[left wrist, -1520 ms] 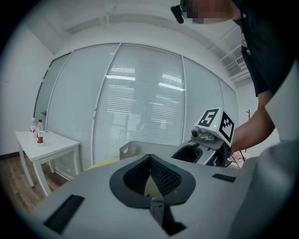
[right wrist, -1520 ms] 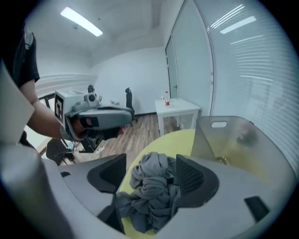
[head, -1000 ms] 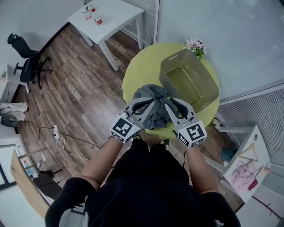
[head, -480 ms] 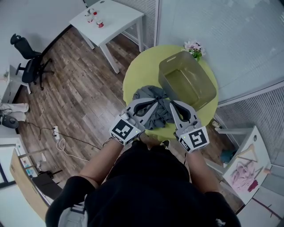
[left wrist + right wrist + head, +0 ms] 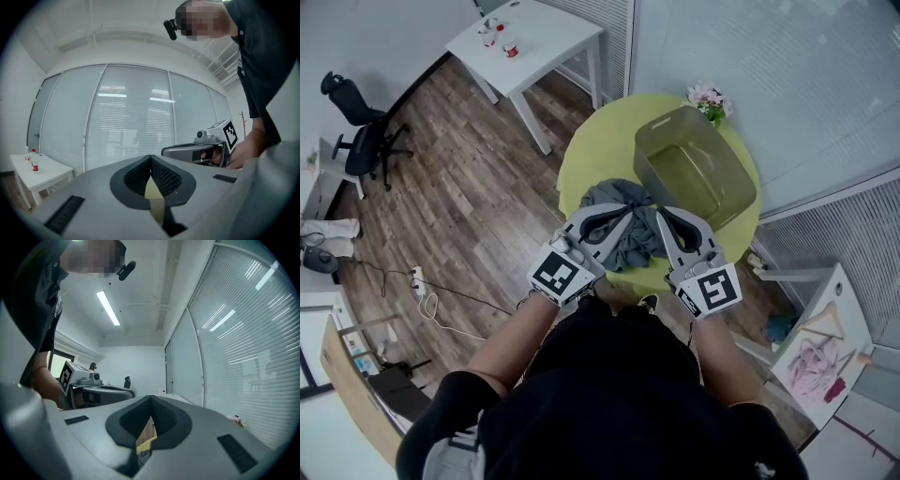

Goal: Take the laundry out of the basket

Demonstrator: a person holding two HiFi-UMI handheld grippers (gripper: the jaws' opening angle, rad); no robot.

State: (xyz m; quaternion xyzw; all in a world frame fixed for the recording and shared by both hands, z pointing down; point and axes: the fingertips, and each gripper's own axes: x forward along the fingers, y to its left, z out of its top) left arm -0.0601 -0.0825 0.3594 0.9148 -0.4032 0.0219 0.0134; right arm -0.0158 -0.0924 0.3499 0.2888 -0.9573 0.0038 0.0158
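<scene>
Since a second ago the right hand-held gripper [image 5: 659,215] has closed its jaws, which now sit tight together with nothing between them. The left hand-held gripper [image 5: 629,212] is likewise pinched closed on nothing. Crumpled grey cloth laundry [image 5: 619,197] lies beneath both on the round yellow-green desk [image 5: 586,159], beside the translucent olive plastic basket [image 5: 733,201].

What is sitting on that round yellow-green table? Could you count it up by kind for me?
On the round yellow-green table:
Translucent olive plastic basket, nothing in it: 1
Heap of grey laundry: 1 (how many pieces are in it cannot be told)
Small bunch of pink and white flowers: 1
Total: 3
</scene>
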